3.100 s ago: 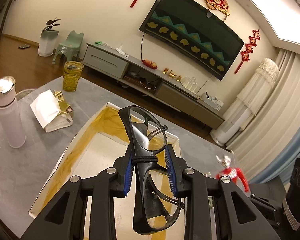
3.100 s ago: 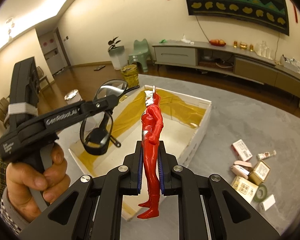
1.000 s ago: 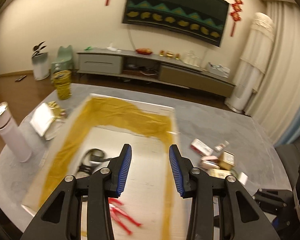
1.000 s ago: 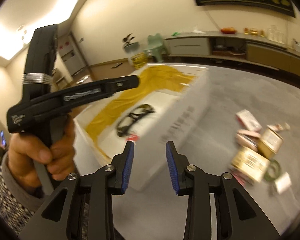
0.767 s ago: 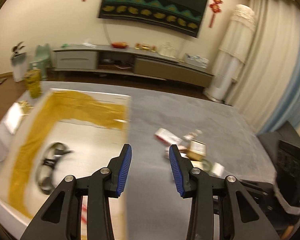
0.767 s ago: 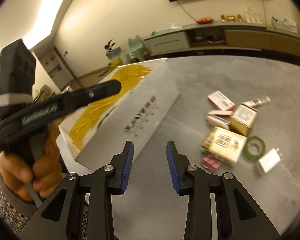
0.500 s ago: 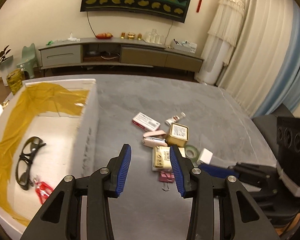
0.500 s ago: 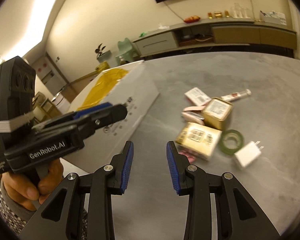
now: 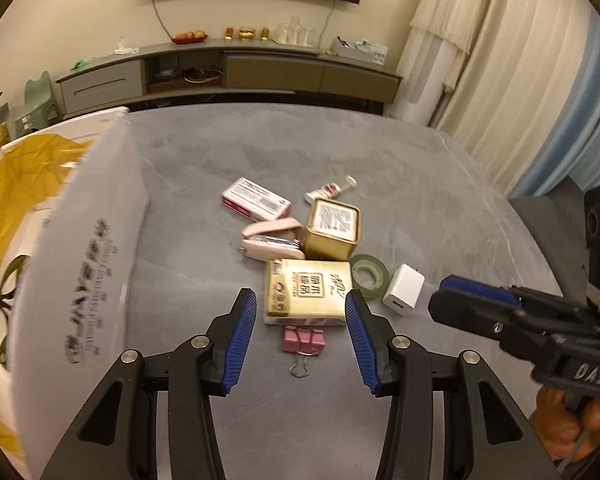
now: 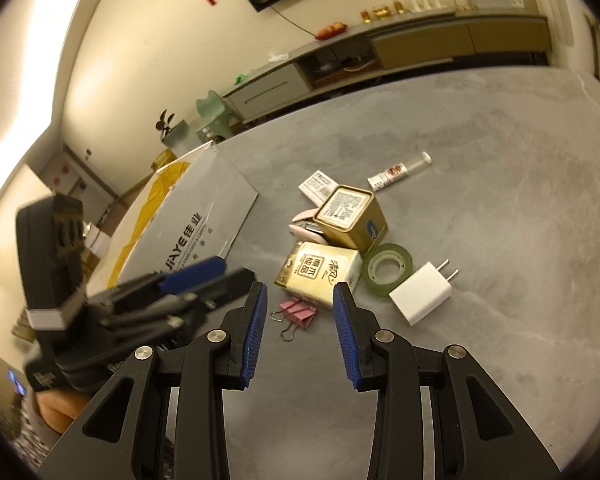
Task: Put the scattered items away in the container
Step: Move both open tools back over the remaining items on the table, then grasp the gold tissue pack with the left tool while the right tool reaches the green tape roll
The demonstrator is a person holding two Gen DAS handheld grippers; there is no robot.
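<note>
Left gripper (image 9: 301, 330) and right gripper (image 10: 298, 322), both spread and empty, above a tissue pack (image 9: 306, 292) amid clutter on the grey table (image 9: 400, 184); white box (image 9: 96, 264) leftward holds glasses (image 9: 4, 312).

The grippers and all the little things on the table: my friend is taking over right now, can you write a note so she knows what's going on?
Left gripper: open, empty, hovering over the tissue pack.
Right gripper: open, empty, aimed at the same pile.
Done: glasses lie inside the white box.
Left on the table: tissue pack, gold tin, pink stapler, pink binder clip, tape roll, white charger, red-and-white box, small tube.
</note>
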